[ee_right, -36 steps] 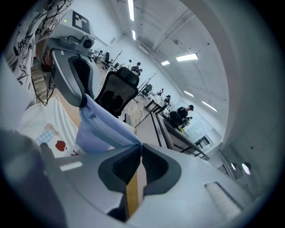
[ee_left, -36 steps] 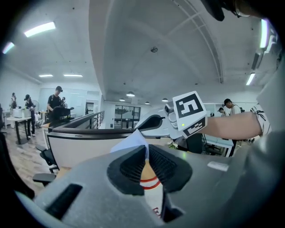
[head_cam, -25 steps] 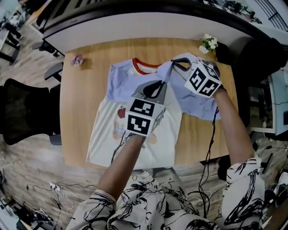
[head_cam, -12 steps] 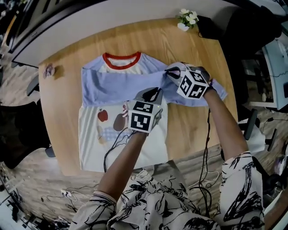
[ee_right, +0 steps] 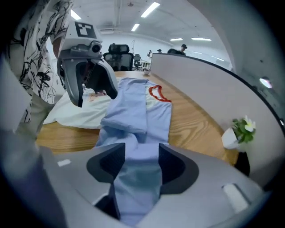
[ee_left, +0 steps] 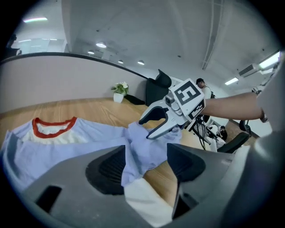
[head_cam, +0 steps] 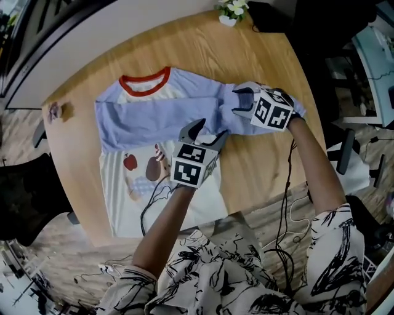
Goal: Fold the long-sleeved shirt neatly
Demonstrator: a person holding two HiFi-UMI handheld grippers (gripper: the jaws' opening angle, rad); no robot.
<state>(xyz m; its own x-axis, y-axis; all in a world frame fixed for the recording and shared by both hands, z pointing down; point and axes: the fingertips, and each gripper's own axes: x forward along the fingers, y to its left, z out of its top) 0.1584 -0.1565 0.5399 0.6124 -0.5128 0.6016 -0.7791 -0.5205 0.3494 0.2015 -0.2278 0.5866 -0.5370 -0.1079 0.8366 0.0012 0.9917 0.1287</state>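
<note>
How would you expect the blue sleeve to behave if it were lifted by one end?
Probably floppy: the sleeve bunches into soft folds and lies flat across the shirt. Likely light, as thin cloth. Pushed, it would probably wrinkle rather than slide over the wooden table.

Shirt (head_cam: 154,117): pale blue sleeves, white body, red collar, fruit print. Table (head_cam: 261,165): light wood grain. Person's top (head_cam: 332,264): white, black scribbles.

shirt (head_cam: 161,115) on table (head_cam: 261,175), plant (head_cam: 232,10) behind
</note>
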